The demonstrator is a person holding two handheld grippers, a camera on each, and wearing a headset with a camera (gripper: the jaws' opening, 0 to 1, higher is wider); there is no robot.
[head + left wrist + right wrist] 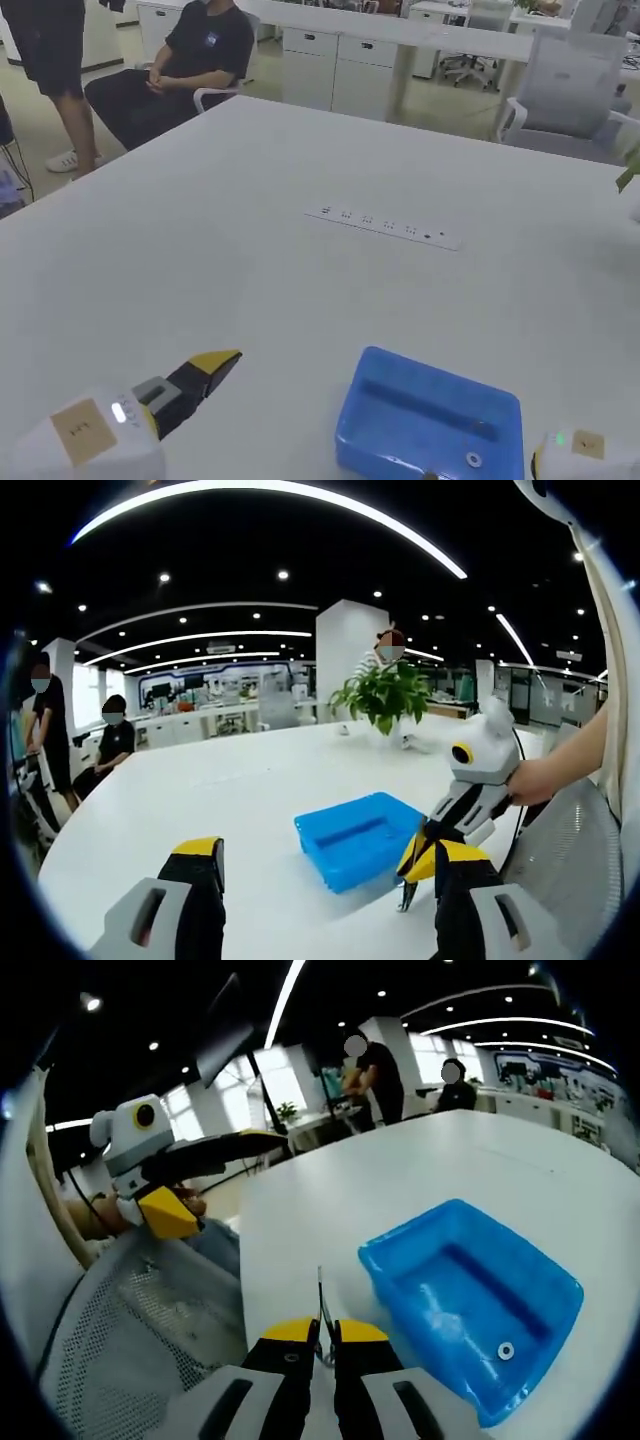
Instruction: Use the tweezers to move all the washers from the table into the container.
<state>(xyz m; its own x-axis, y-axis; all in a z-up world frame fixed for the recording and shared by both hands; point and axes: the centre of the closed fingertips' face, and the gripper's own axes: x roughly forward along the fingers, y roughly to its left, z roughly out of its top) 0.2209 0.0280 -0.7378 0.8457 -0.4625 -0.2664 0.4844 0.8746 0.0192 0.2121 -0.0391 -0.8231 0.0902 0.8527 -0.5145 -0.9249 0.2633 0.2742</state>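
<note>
left tool [320,852]: jaws spread wide with nothing between them; in the head view it hovers over the near left of the counter, well apart from the container
right tool [324,1328]: yellow-tipped jaws pressed together, pinching the tweezers; in the head view its body sits at the lower right, just beside the container
tweezers [320,1298]: thin metal pair sticking forward from between the right tool's jaws; in the left gripper view the points hang down towards the counter, near the container's corner; whether they touch the surface I cannot tell
container [430,420]: blue shallow rectangular tray, resting on the counter near its front edge, between the two tools
washer [473,460]: one small pale ring lying flat on the container's floor, close to its front wall in the head view
counter [250,230]: white and broad
power strip [385,226]: white, lying flat at mid counter, well beyond the container
plant [385,695]: green and leafy, standing at the far end of the counter
hand [540,780]: wrapped around the right tool's grip
chair [140,1330]: grey mesh, just beside the counter's edge
seated person [200,50]: in dark clothes, beyond the counter's far left corner
standing person [50,40]: just left of the seated person
</note>
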